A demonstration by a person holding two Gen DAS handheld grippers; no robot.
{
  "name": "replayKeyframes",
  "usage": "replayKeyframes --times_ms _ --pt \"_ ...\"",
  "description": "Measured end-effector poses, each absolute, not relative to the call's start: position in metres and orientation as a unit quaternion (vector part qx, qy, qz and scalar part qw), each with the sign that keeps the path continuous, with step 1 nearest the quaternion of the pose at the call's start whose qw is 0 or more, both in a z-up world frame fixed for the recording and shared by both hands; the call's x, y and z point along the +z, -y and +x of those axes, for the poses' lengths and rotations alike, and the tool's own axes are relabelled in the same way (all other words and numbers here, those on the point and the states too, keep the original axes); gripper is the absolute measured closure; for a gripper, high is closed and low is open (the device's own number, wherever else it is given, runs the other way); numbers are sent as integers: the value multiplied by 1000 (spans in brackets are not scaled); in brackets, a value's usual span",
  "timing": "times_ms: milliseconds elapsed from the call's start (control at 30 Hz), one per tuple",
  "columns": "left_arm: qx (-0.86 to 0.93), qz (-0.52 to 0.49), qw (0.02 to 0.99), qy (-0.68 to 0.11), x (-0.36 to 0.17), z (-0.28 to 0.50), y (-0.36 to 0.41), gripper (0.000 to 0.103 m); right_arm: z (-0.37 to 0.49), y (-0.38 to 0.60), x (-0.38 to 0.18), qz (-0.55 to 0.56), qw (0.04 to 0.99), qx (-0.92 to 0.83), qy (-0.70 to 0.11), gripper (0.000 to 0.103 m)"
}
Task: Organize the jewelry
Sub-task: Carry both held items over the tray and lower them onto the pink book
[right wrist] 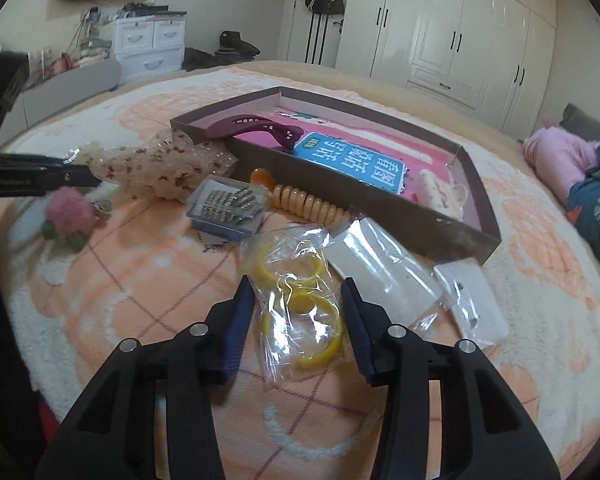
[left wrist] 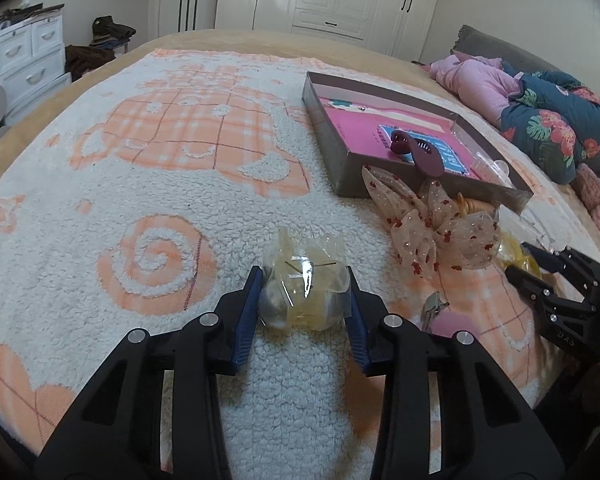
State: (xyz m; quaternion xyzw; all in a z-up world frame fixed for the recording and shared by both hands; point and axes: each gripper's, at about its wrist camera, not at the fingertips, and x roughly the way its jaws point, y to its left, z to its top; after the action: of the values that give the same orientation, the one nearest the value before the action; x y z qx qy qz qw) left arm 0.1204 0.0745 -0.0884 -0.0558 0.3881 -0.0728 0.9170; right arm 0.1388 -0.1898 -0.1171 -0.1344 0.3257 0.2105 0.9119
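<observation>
My left gripper (left wrist: 303, 282) is shut on a clear plastic bag of pale yellow jewelry (left wrist: 302, 286), held over the fleece blanket. My right gripper (right wrist: 298, 294) is open, its fingers on either side of a clear bag of yellow bangles (right wrist: 300, 300) that lies on the blanket. The shallow brown box (right wrist: 440, 232) with a pink lining holds a maroon hair clip (right wrist: 256, 128) and a cream clip (right wrist: 440, 196). The box (left wrist: 340, 160) also shows in the left wrist view, with the maroon clip (left wrist: 420, 152) inside.
A sheer spotted bow (left wrist: 436, 224), an orange spiral hair tie (right wrist: 304, 200), a small box of metal clips (right wrist: 228, 204), a pink fluffy clip (right wrist: 70, 210) and two clear packets (right wrist: 384, 268) lie beside the box. Folded bedding (left wrist: 548, 120) is at the right.
</observation>
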Motion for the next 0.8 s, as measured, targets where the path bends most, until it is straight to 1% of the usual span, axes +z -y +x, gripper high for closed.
replayKeyframes --times_ms 267,567,800 --pt "-73 -61 923 -372 -79 111 -77 73 123 195 -108 -109 907 234 -333 66" --pt "-75 -55 936 -341 -53 96 -70 73 116 213 -90 -82 919 222 -316 67" --pt "-99 -55 937 -329 -36 98 -53 73 117 232 -75 -57 931 203 -298 67"
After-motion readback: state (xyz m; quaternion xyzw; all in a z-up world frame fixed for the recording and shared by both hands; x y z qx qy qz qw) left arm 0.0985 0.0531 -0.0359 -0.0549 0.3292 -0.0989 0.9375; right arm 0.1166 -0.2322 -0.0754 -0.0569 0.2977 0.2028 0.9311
